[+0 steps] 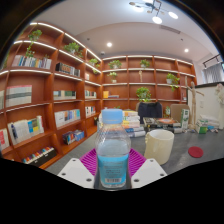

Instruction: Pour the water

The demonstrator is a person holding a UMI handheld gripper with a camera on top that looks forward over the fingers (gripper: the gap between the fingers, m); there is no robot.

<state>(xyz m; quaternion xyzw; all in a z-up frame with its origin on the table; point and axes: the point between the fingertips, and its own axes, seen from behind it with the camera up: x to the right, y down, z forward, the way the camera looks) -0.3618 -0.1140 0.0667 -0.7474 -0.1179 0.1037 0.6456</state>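
1. The gripper (113, 172) pinches a clear water bottle (113, 150) at the lower centre of the frame — both fingers, with their magenta pads (93, 160), press on its lower body, and the blue cap sits upright at the top.
2. The target, I judge, is the pale cup (159, 146) just right of the bottle, standing on the grey table (195, 160).
3. To do this step well, carry the bottle mouth over the cup's rim before tilting, then roll slowly toward the right so the stream lands inside. Whether the cap is loosened cannot be told; if it is on tight, nothing will pour.
4. Pose: the gripper is held level, pointing straight ahead toward the bookshelves (45, 100) at the left — the bottle is vertical, no tilt begun.
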